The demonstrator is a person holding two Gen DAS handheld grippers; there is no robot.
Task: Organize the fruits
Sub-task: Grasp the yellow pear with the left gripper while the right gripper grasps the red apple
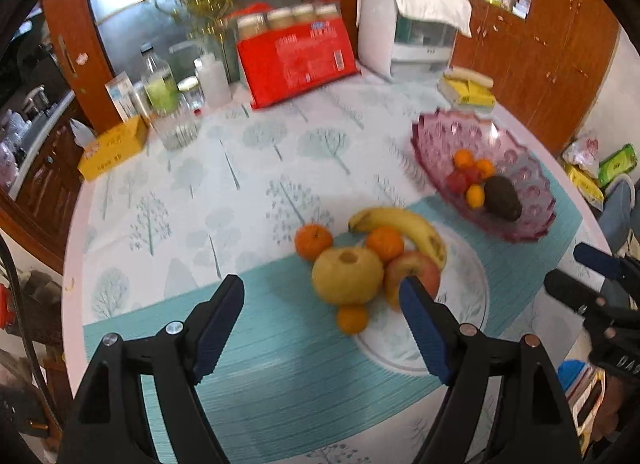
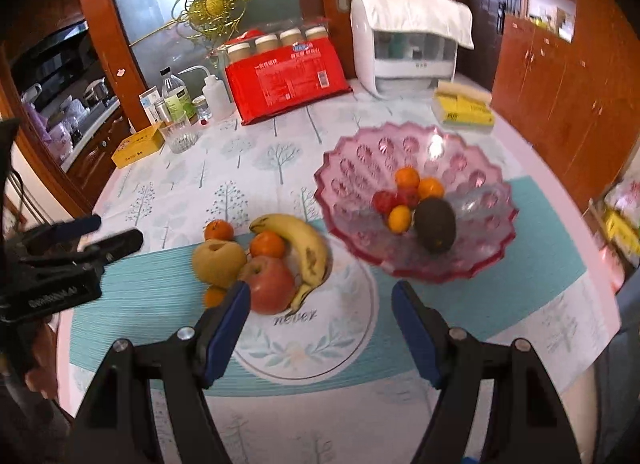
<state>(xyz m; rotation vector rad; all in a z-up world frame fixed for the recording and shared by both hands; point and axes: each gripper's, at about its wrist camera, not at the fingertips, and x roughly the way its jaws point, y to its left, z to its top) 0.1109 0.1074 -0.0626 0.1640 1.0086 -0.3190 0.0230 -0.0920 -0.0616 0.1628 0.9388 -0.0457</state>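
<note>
A banana [image 1: 404,224], a red apple [image 1: 424,268], a yellow pear [image 1: 347,280] and three mandarins lie heaped at the left edge of a white plate [image 2: 304,348]. Right of them a pink glass bowl [image 2: 360,152] holds a dark avocado [image 2: 435,224], small oranges and red fruit. My left gripper [image 1: 320,282] hovers open over the pear, its pads apart from the fruit. My right gripper [image 2: 320,288] is open above the plate, just right of the apple [image 2: 272,284], with nothing between its fingers.
At the table's back stand a red package [image 2: 288,76], a white appliance [image 2: 408,48], a yellow book [image 2: 464,112], a drinking glass [image 2: 182,136], bottles and a yellow box [image 2: 138,144]. A teal mat [image 1: 280,364] lies under the plate. Wooden cabinets stand to the right.
</note>
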